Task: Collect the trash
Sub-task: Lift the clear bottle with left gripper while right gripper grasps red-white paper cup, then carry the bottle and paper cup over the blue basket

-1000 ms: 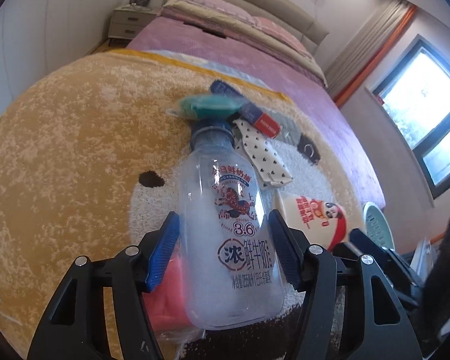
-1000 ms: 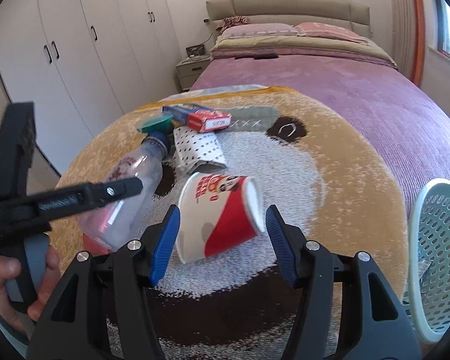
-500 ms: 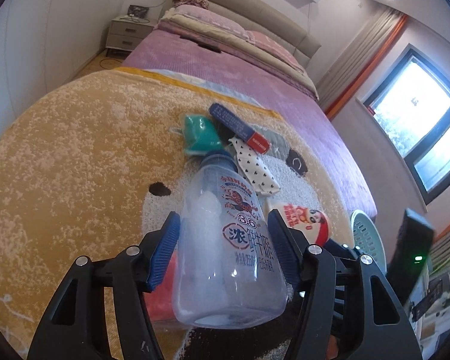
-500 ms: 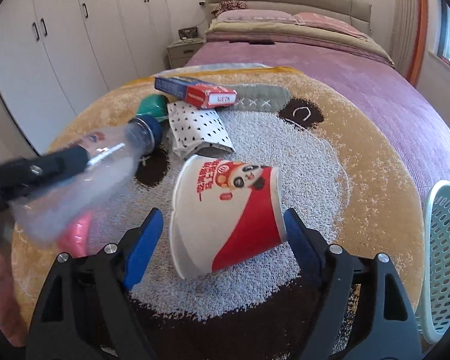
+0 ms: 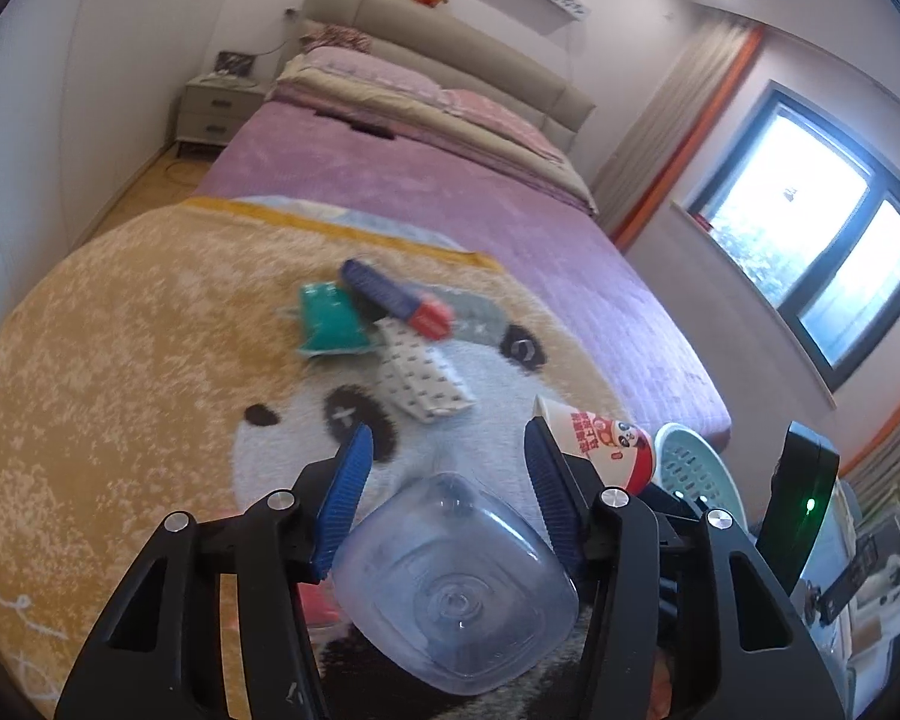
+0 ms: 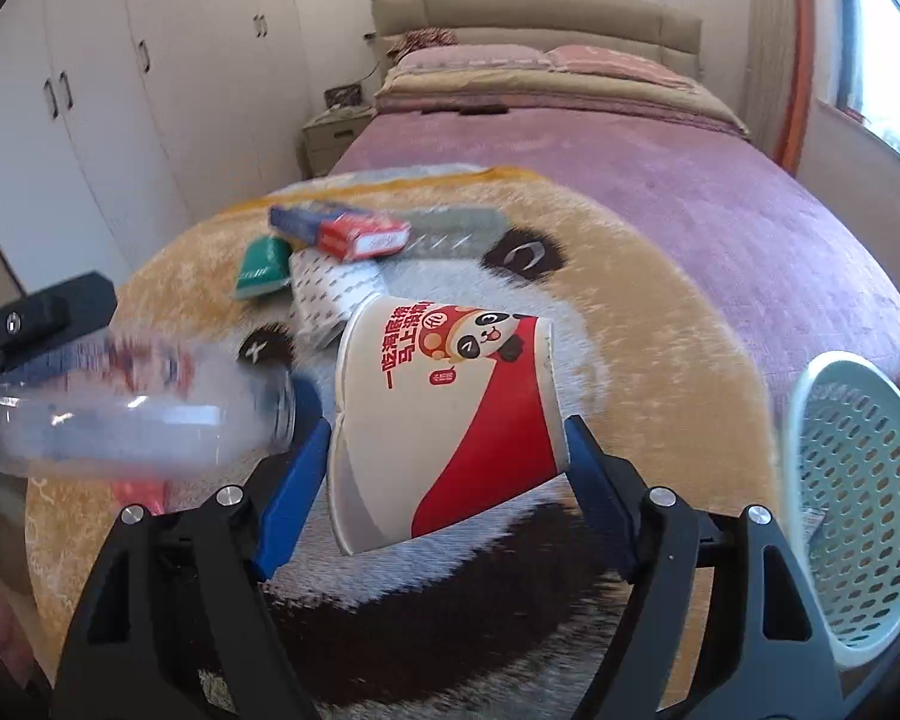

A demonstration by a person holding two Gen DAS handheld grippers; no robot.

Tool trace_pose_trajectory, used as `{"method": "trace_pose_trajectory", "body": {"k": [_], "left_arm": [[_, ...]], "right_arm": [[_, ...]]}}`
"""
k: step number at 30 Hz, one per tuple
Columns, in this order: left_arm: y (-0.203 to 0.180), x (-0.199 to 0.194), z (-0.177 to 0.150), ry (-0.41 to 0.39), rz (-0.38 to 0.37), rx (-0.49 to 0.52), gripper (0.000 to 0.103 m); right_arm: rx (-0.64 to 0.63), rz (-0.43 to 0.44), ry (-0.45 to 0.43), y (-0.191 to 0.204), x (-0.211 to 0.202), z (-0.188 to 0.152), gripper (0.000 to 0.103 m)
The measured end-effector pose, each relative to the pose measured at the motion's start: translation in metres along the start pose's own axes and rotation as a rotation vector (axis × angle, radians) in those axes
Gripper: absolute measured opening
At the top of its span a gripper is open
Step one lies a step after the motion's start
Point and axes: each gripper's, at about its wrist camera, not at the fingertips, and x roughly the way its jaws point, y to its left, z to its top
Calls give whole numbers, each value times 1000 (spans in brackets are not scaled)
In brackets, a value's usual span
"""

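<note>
The left tongs [image 5: 447,483] hold a clear milk bottle [image 5: 453,585] by its base end. The right tongs [image 6: 444,468] clamp a paper noodle cup [image 6: 444,420] above the panda blanket [image 6: 660,324]. Squeezed harder, the thin cup could buckle and drop short of the mint basket [image 6: 858,504].

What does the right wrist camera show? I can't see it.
The right tool grips a red-and-white paper cup above a panda blanket. A clear bottle is left of it, a green basket right.
</note>
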Motion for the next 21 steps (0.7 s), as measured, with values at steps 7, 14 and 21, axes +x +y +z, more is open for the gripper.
{"method": "trace_pose_trajectory", "body": {"k": [7, 14, 21], "left_arm": [[-33, 4, -9, 28, -17, 107, 50], [-19, -12, -84, 176, 18, 166, 46], [-39, 4, -126, 320, 114, 308, 49]], "right_arm": [[64, -26, -9, -37, -17, -2, 74], [57, -16, 4, -40, -24, -15, 74], [37, -13, 15, -29, -30, -22, 74]]}}
